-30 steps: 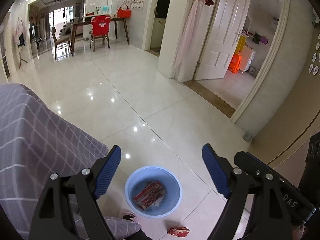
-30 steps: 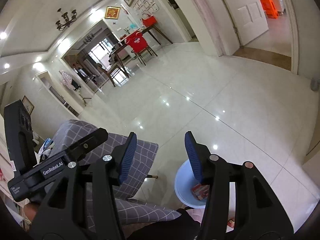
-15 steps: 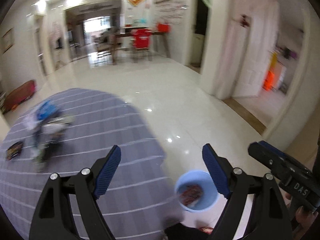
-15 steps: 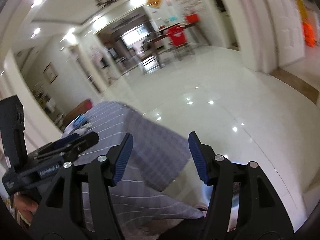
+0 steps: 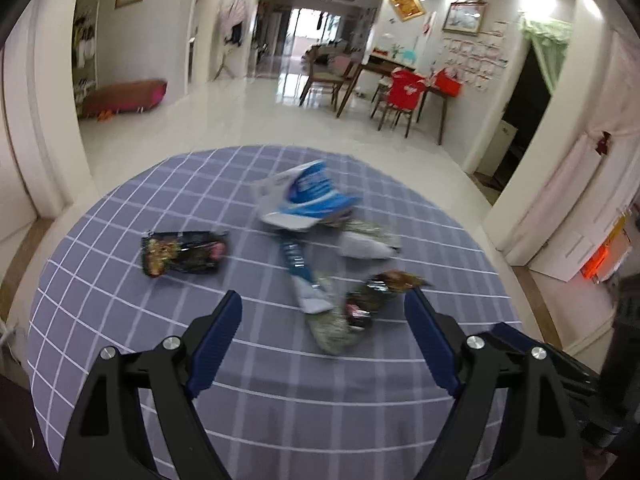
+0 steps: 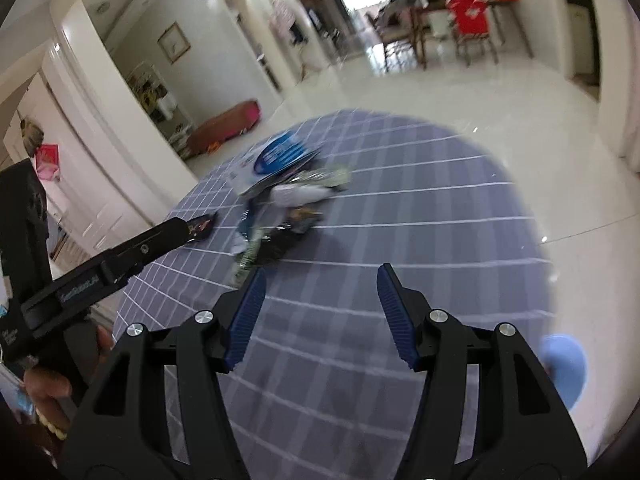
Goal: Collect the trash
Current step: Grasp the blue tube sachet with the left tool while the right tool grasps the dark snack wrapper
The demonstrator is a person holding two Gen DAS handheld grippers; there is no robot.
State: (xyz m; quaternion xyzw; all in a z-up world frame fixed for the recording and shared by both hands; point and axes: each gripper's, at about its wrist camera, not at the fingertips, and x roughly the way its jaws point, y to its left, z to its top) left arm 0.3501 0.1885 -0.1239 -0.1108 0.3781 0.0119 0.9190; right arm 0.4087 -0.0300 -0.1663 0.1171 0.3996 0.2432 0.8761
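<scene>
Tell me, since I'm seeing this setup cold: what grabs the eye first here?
A heap of crumpled wrappers, topped by a blue-and-white bag, lies mid-table on the grey checked tablecloth, with a dark snack packet apart to its left. The open left gripper and right gripper hang over the near edge, both empty. A light-blue bin peeks in on the floor, lower right.
</scene>
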